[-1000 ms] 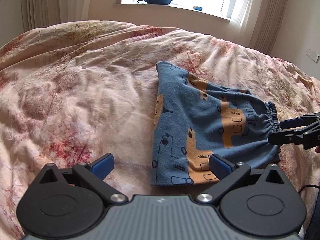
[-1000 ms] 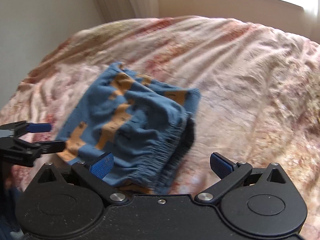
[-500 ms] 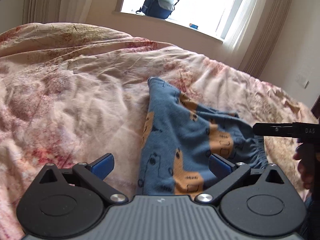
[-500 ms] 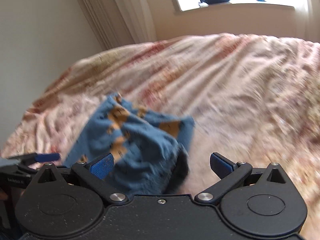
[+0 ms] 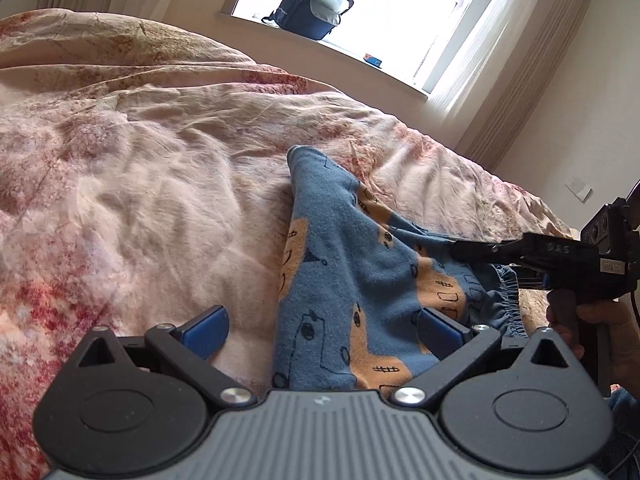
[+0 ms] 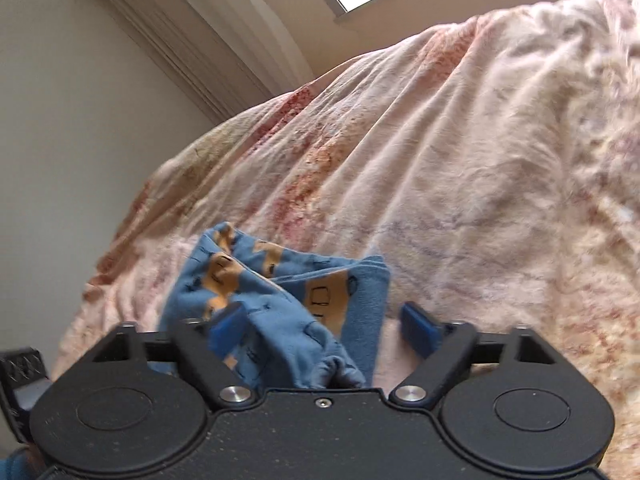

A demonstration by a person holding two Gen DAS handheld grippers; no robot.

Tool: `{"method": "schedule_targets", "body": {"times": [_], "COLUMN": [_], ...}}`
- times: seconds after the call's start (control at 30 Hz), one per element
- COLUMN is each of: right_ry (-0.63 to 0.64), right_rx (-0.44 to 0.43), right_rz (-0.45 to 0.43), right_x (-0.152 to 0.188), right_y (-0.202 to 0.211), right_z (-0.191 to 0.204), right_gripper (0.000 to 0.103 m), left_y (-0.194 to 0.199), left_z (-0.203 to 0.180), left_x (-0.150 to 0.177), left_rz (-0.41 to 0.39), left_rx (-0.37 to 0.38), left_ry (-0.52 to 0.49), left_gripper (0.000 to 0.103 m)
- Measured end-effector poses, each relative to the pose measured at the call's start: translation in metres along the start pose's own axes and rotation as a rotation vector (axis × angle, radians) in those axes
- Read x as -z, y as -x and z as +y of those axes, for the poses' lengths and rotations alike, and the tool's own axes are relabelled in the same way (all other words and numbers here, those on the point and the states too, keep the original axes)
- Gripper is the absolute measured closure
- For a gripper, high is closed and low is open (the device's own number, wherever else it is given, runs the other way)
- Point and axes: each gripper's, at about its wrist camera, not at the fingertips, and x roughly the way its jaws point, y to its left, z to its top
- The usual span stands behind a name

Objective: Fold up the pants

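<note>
Small blue pants (image 5: 340, 264) with orange prints lie crumpled on the bed, elastic waistband (image 5: 508, 300) at the right. My left gripper (image 5: 324, 334) is open at their near edge, its right pad over the cloth and its left pad over the bedspread. In the left wrist view the right gripper's fingers (image 5: 500, 249) reach in over the waistband, with a hand (image 5: 600, 320) holding the grip. My right gripper (image 6: 324, 328) has its jaws closing around the bunched pants (image 6: 280, 308). The left pad is against the cloth and the right pad is still apart from it.
A rumpled pink floral bedspread (image 5: 140, 184) covers the whole bed. A dark backpack (image 5: 312, 4) sits on the windowsill behind, beside curtains (image 5: 520, 80). A wall (image 6: 60, 140) and curtain stand along the bed's left side in the right wrist view.
Both grippers came closer to the pants and rolled. The right gripper moved in over the waistband and its jaws narrowed around the bunched cloth. The pants bunched up more.
</note>
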Motion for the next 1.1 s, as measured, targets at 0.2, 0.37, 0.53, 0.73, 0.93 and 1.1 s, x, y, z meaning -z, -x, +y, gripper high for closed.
{"method": "schedule_targets", "body": {"times": [0.2, 0.37, 0.53, 0.73, 0.93, 1.1], "right_ry": [-0.019, -0.138, -0.114, -0.079, -0.093, -0.093], "right_rx": [-0.007, -0.051, -0.036, -0.016, -0.012, -0.01], "right_rz": [0.005, 0.0, 0.001, 0.001, 0.0, 0.0], "right_x": [0.001, 0.001, 0.001, 0.004, 0.004, 0.005], "right_y": [-0.002, 0.004, 0.006, 0.0, -0.007, -0.008], "right_z": [-0.003, -0.02, -0.017, -0.009, -0.008, -0.009], "right_gripper": [0.07, 0.068, 0.066, 0.066, 0.067, 0.067], "left_y": [0.002, 0.003, 0.001, -0.001, -0.001, 0.001], "left_z": [-0.004, -0.001, -0.003, -0.008, -0.009, -0.006], "left_x": [-0.001, -0.003, -0.002, 0.0, 0.0, -0.003], "left_rz": [-0.007, -0.006, 0.005, 0.02, 0.032, 0.045], "left_rx": [-0.002, -0.001, -0.053, -0.078, -0.094, -0.096], "left_ry": [-0.017, 0.005, -0.015, -0.056, -0.06, -0.038], "left_gripper": [0.0, 0.0, 0.0, 0.0, 0.01, 0.022]}}
